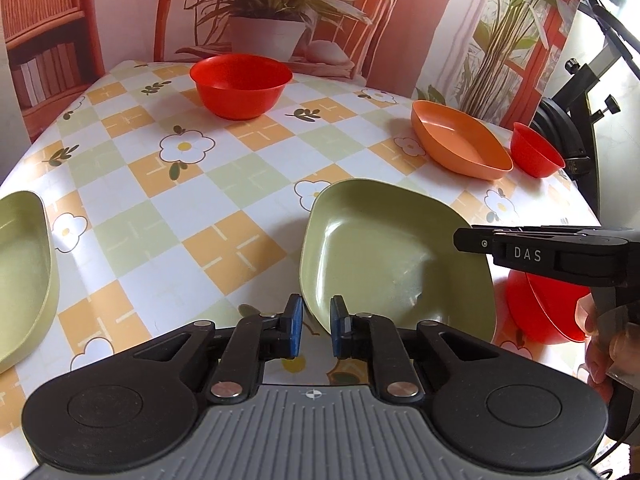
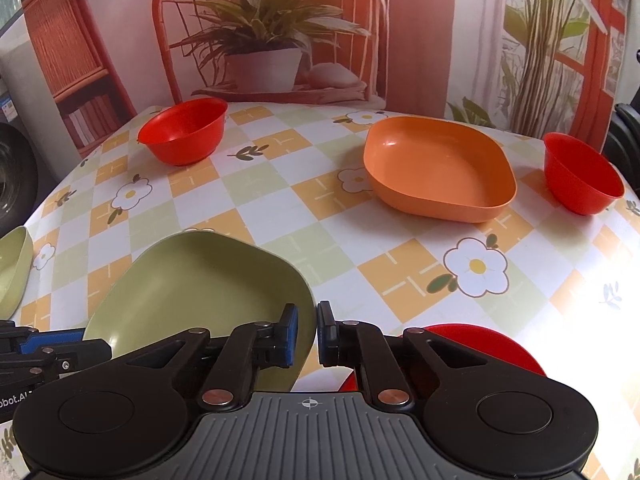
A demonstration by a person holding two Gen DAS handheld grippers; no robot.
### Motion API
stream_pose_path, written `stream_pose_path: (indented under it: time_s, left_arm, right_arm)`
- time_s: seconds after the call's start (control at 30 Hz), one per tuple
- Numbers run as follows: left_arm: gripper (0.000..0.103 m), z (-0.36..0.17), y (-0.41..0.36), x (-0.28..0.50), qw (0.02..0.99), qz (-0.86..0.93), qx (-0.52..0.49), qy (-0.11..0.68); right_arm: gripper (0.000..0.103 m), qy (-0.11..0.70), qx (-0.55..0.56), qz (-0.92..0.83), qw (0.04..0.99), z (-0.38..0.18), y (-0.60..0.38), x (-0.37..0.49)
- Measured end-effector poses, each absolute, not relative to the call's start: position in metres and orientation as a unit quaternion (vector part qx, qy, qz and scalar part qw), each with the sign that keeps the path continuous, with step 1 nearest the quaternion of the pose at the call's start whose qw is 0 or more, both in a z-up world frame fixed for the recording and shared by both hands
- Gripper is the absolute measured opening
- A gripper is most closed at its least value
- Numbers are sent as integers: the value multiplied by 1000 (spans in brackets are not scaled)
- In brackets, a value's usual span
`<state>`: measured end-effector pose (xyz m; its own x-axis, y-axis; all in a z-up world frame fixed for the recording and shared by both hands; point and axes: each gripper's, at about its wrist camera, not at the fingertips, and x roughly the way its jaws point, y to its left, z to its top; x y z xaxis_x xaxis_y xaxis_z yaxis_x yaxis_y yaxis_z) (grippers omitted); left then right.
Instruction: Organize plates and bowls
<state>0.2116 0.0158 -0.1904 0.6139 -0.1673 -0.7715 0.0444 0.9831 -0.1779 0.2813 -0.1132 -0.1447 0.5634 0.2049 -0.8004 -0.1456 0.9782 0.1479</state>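
Although both grippers hang low over the near edge of the table (image 2: 280,184), nothing looks sorted yet: by my reading the task is barely begun, since no plate sits on another and no bowl is nested. Scattered over the checked flower cloth are two green plates, one orange plate and three red bowls. The nearer green plate (image 1: 384,252), squarish, shallow and glossy with rounded corners, lies by the near edge, and both tools flank it. The left gripper (image 1: 317,330) has its blue-padded jaws a little apart, the plate's near-left rim showing in the gap, not visibly pinched. The right gripper (image 2: 307,332) likewise stands slightly parted at that plate's right rim, holding nothing. A second green plate (image 1: 24,280) lies at the left edge, well apart from the first. The orange plate (image 2: 440,168), same shape, rests toward the far right, with a small red bowl (image 2: 580,176) just beside it at the right edge. Another red bowl (image 2: 184,132) stands near the far left corner, and a third red bowl (image 1: 548,308) sits at the near right, partly hidden under the right tool. Left to do, I judge: stack plates, nest bowls.
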Motion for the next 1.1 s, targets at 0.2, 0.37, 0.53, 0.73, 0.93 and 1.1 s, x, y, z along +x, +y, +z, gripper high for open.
stream_pose_path:
  time_s: [0.2, 0.37, 0.53, 0.73, 0.93, 1.1]
  left_arm:
    - [15, -172, 17, 214, 906, -67, -65, 412]
    - [15, -141, 13, 227, 917, -90, -56, 384]
    - [15, -92, 4, 242, 934, -114, -57, 333]
    - [15, -35, -21, 247, 953, -131, -39, 269]
    - [15, 6, -45, 251, 965, -145, -13, 219]
    - [15, 11, -61, 261, 962, -154, -1, 226]
  right_arm:
    - [9, 438, 58, 97, 892, -129, -122, 275]
    - [9, 403, 80, 92, 907, -97, -141, 278]
    - [8, 352, 104, 89, 926, -50, -168, 282]
    - [8, 293, 97, 79, 948, 2, -190, 287]
    - [8, 251, 95, 67, 961, 34, -208, 288]
    - [8, 239, 95, 59, 964, 40, -223, 287]
